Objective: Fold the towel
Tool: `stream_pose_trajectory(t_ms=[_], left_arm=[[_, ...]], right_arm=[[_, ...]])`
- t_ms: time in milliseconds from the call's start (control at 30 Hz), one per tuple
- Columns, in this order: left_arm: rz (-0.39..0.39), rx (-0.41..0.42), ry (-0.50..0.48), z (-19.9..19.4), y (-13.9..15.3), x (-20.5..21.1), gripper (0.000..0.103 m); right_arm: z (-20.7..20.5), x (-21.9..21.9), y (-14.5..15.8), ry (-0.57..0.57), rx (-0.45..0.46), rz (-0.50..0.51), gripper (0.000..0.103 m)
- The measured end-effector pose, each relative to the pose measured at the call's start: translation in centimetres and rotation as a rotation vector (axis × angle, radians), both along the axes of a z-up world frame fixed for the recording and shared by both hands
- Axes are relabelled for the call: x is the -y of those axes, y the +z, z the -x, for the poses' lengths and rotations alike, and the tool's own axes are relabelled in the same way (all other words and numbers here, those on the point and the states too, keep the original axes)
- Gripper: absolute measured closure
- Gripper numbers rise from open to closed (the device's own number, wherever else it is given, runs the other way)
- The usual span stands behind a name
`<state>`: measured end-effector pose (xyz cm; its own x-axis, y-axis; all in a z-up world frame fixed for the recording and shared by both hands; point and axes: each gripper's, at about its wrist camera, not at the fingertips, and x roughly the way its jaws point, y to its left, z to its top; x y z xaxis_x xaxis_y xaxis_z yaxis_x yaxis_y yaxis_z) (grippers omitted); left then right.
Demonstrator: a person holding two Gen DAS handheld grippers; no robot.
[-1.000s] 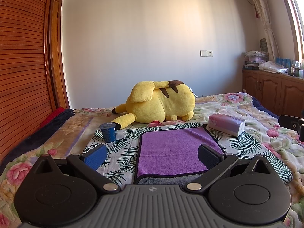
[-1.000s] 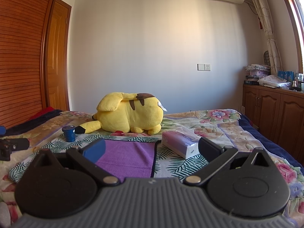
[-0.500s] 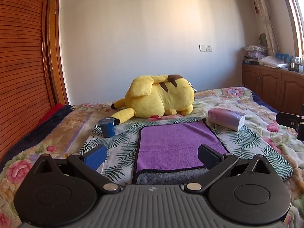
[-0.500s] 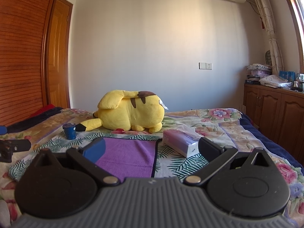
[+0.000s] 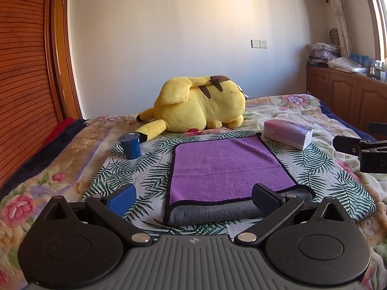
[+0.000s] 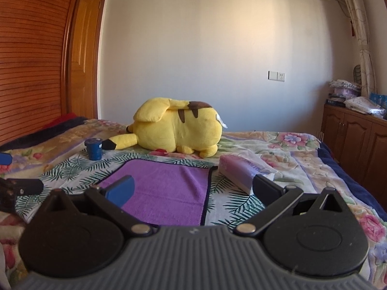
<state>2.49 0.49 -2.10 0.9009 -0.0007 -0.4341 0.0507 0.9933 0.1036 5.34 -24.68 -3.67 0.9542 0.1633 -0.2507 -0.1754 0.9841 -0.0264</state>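
A purple towel (image 5: pixel 225 166) with a black hem and grey underside lies flat on the bed, its near edge folded so the grey side shows. It also shows in the right wrist view (image 6: pixel 169 191). My left gripper (image 5: pixel 193 197) is open and empty, held just short of the towel's near edge. My right gripper (image 6: pixel 192 189) is open and empty, above the towel's right part. The right gripper shows at the right edge of the left wrist view (image 5: pixel 360 149).
A yellow plush toy (image 5: pixel 198 106) lies behind the towel. A blue cup (image 5: pixel 130 145) stands to the left, a pink tissue pack (image 5: pixel 287 131) to the right. A palm-leaf cloth (image 5: pixel 145 169) lies under the towel. Wooden cabinets (image 5: pixel 348 96) stand at the right.
Both grippers have tilted down and backed off slightly, so more of the towel's near grey edge shows. Both stay open and empty. The towel has not moved.
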Motion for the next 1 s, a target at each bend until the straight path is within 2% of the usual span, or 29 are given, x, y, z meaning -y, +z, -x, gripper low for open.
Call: stream_pose_trajectory(t_ms=[167, 400, 700, 1000], left_arm=[[-0.002, -0.017, 0.001, -1.0, -0.4, 0.0, 0.017], [-0.021, -0.041, -0.005, -2.3, -0.9, 0.1, 0.023], [-0.028, -0.084, -0.015, -4.2, -1.8, -0.2, 0.043], [-0.039, -0.141, -0.016, -6.9, -3.2, -1.3, 0.05]], right_arm=[[-1.2, 0.3, -0.3, 0.004, -0.037, -0.03, 0.0], [-2.7, 0.0, -0.5, 0.023, -0.061, -0.044, 0.0], [-4.7, -0.4, -1.3, 0.065, -0.128, -0.033, 0.0], [-6.8, -0.9, -2.8, 0.116, -0.219, -0.012, 0.0]])
